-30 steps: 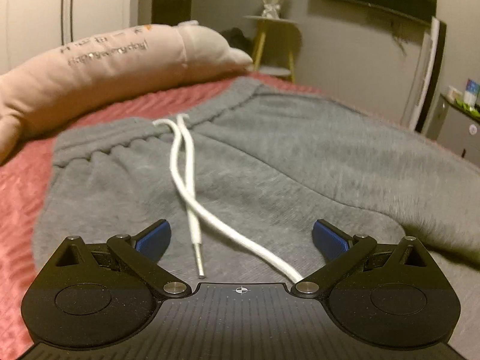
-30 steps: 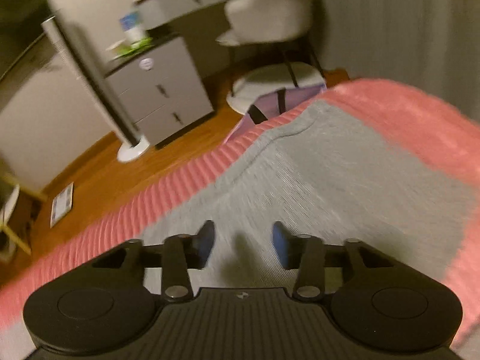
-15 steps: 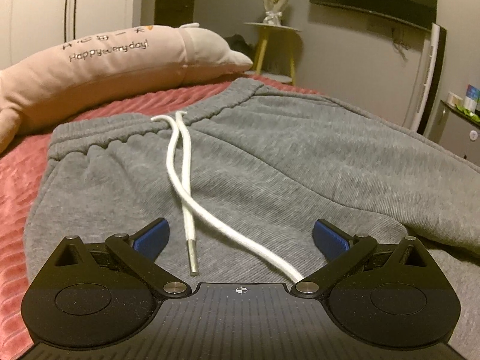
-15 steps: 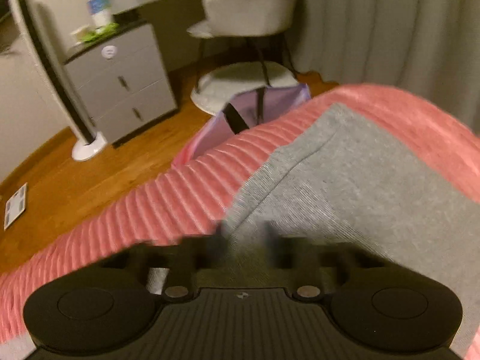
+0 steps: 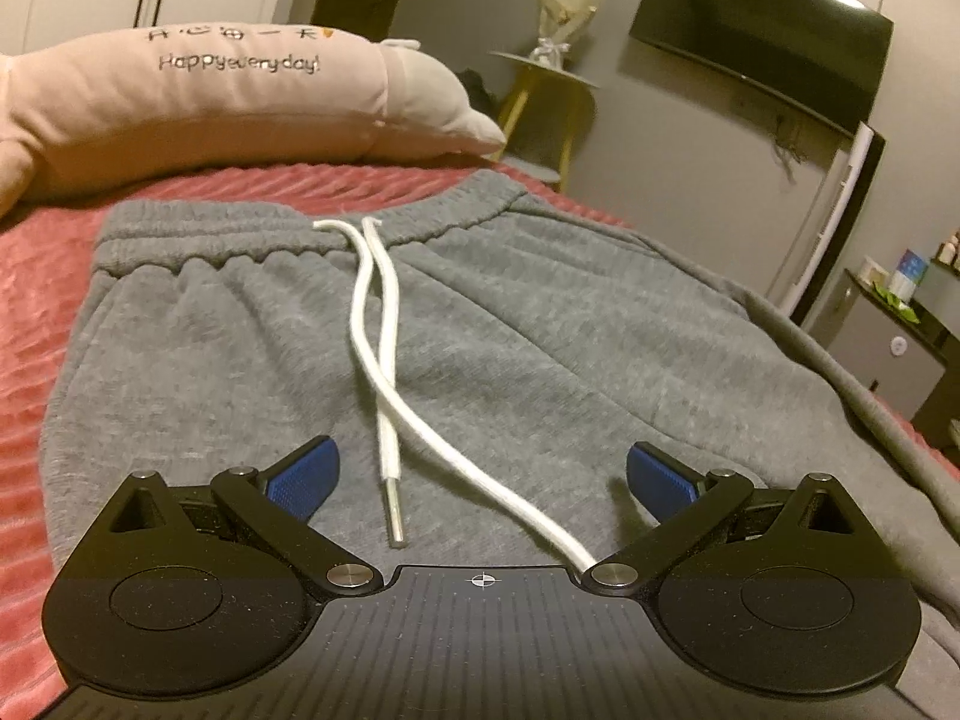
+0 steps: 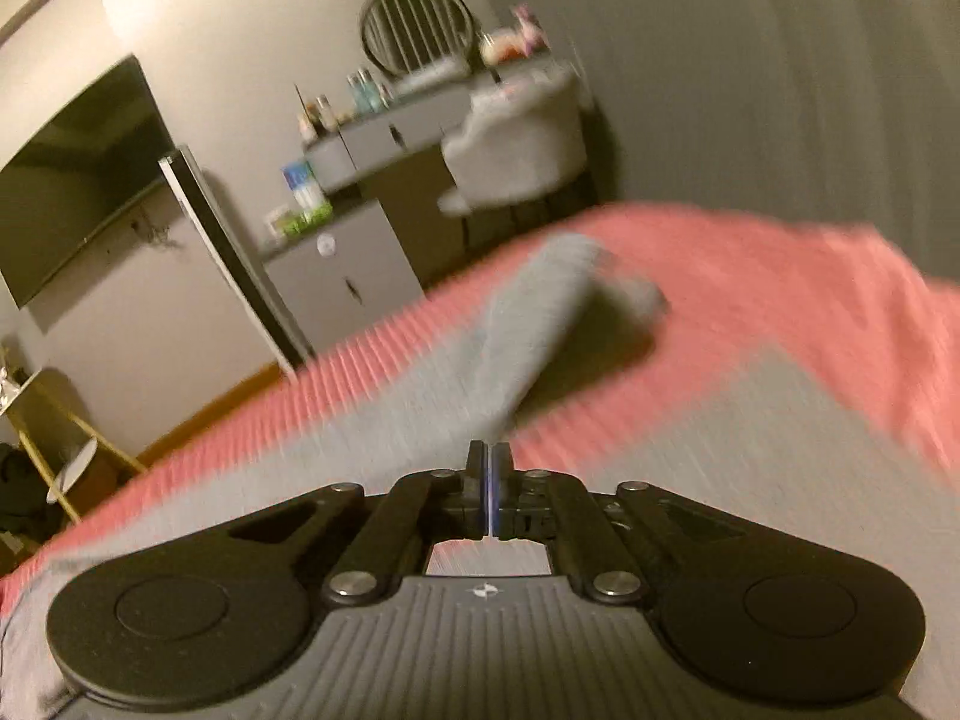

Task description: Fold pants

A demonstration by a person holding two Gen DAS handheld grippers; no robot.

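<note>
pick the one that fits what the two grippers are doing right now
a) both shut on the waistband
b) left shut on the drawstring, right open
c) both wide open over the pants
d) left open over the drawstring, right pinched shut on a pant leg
d: the left gripper has its blue pads spread wide over the white drawstring, while the right gripper has its pads pressed together on a strip of the gray pants that rises off the pink blanket.

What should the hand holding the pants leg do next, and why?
Probably carry the leg across toward the other side. The right gripper has its fingers shut on a lifted strip of the gray pants, which hangs off the pink bedspread. The left gripper hovers open near the waistband and white drawstring, so that end lies flat.
</note>
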